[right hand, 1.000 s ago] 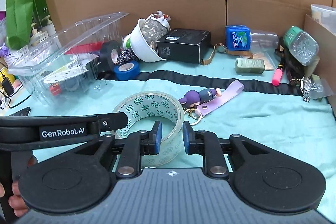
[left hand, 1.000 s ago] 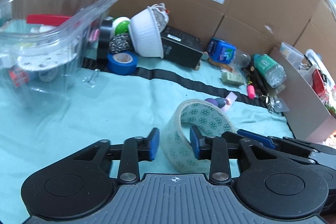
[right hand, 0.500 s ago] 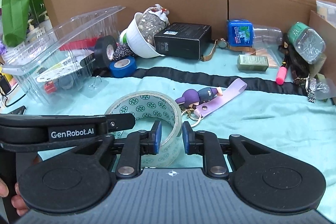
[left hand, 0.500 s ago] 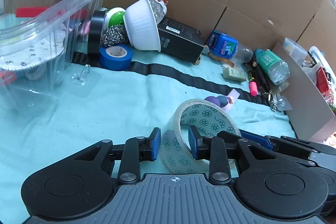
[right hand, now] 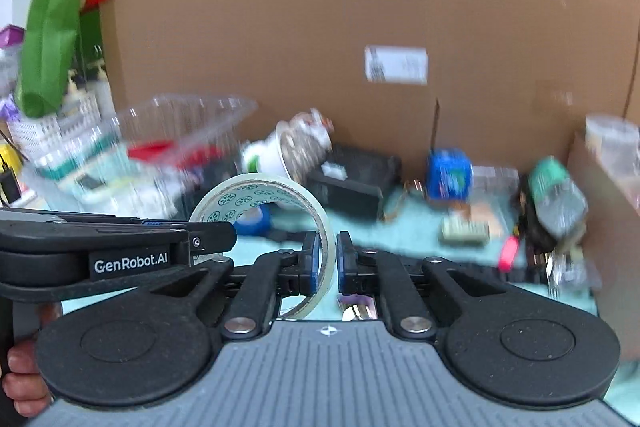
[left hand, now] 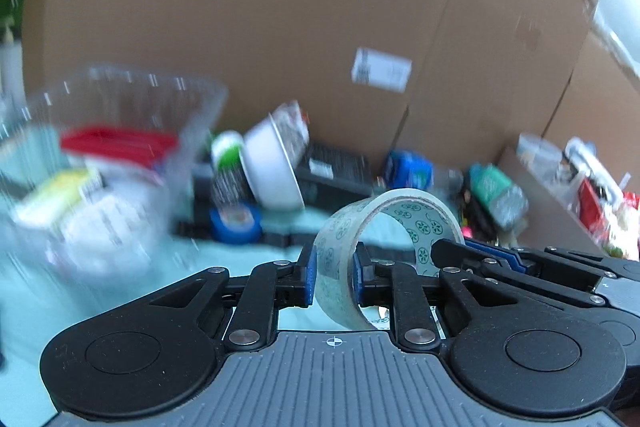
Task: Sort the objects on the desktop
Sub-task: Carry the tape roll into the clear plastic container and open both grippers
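Tape roll (left hand: 384, 223), upright and raised off the table, jaws of left gripper (left hand: 334, 277) and right gripper (right hand: 325, 263) each clenched on its wall; only the right view shows a green bag (right hand: 50, 27).

Teal cloth-covered tabletop (right hand: 404, 223) under blue tape roll (left hand: 235, 223), black box (right hand: 352, 183), clear tub (left hand: 100, 163).

Three tape rolls: one clear roll with green print (left hand: 384, 223), one blue roll (left hand: 235, 223), one green-and-white roll (left hand: 227, 155). One white bowl (left hand: 272, 171), one clear plastic tub (left hand: 120, 131), one black box (right hand: 356, 183), one green-capped bottle (right hand: 558, 187), two grippers.
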Demonstrator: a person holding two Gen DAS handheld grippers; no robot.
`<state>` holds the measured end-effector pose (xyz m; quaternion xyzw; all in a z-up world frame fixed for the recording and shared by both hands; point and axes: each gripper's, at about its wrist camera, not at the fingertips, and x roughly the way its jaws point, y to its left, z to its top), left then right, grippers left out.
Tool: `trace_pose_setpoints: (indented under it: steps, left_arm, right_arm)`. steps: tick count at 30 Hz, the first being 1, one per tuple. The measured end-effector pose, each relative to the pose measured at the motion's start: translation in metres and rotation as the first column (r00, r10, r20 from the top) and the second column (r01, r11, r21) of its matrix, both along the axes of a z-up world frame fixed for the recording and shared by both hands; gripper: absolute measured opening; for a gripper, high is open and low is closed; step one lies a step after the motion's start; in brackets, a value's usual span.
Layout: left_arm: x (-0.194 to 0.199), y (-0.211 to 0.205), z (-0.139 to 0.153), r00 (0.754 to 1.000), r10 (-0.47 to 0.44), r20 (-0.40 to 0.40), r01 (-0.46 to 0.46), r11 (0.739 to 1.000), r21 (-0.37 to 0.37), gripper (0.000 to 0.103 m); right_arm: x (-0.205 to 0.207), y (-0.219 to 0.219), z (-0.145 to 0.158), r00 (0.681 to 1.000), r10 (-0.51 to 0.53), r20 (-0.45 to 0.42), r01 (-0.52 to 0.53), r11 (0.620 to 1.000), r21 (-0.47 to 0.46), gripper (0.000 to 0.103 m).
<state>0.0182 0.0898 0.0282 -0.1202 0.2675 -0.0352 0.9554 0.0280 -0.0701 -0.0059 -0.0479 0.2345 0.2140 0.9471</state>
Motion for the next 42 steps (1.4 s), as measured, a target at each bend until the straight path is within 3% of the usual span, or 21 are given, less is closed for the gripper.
trace_pose_setpoints:
  steps: [7,12,17,26,31,32,34,37,38,39,41,42]
  left_arm:
    - [-0.014,0.047,0.045,0.988,0.103,0.118,-0.112,0.991,0.069,0.016]
    - [-0.016,0.090,0.055,0.971,0.200,0.128,-0.215,0.969,0.119,0.016]
    - [0.003,0.133,0.041,0.965,0.259,0.051,-0.263,0.959,0.106,0.016]
    - [0.027,0.189,0.015,0.949,0.312,-0.051,-0.305,0.945,0.120,0.016]
    - [0.038,0.208,0.005,0.946,0.315,-0.080,-0.303,0.944,0.127,0.017]
    - [0.040,0.211,0.003,0.946,0.312,-0.088,-0.301,0.946,0.119,0.030]
    - [0.041,0.218,0.001,0.943,0.321,-0.090,-0.313,0.945,0.093,0.047]
    - [0.038,0.223,-0.002,0.940,0.333,-0.073,-0.329,0.942,0.062,0.062]
    - [0.037,0.225,-0.003,0.934,0.350,-0.068,-0.347,0.936,0.052,0.071]
    - [0.036,0.226,-0.002,0.930,0.363,-0.056,-0.361,0.932,0.038,0.073]
    - [0.034,0.229,-0.001,0.930,0.365,-0.046,-0.366,0.931,-0.009,0.083]
    - [0.033,0.231,0.000,0.933,0.358,-0.044,-0.360,0.932,-0.034,0.086]
  right_arm:
    - [0.004,0.054,0.041,0.988,0.097,0.120,-0.101,0.994,0.034,0.011]
    - [0.018,0.106,0.049,0.978,0.185,0.100,-0.192,0.979,0.065,0.011]
    - [0.037,0.157,0.039,0.971,0.237,0.029,-0.238,0.970,0.050,0.011]
    - [0.067,0.216,0.010,0.950,0.256,-0.178,-0.247,0.966,0.074,0.011]
    - [0.079,0.239,0.000,0.935,0.263,-0.237,-0.251,0.965,0.077,0.022]
    - [0.081,0.241,-0.002,0.931,0.266,-0.249,-0.254,0.964,0.082,0.023]
    - [0.084,0.244,-0.004,0.931,0.265,-0.252,-0.254,0.964,0.075,0.024]
    - [0.088,0.235,-0.003,0.937,0.247,-0.245,-0.237,0.969,0.071,0.036]
    - [0.089,0.231,-0.002,0.939,0.245,-0.240,-0.233,0.969,0.078,0.044]
    - [0.090,0.228,0.000,0.946,0.225,-0.232,-0.213,0.974,0.077,0.058]
    - [0.091,0.218,0.004,0.961,0.190,-0.199,-0.178,0.981,0.079,0.071]
    - [0.091,0.212,0.006,0.962,0.203,-0.183,-0.188,0.977,0.099,0.073]
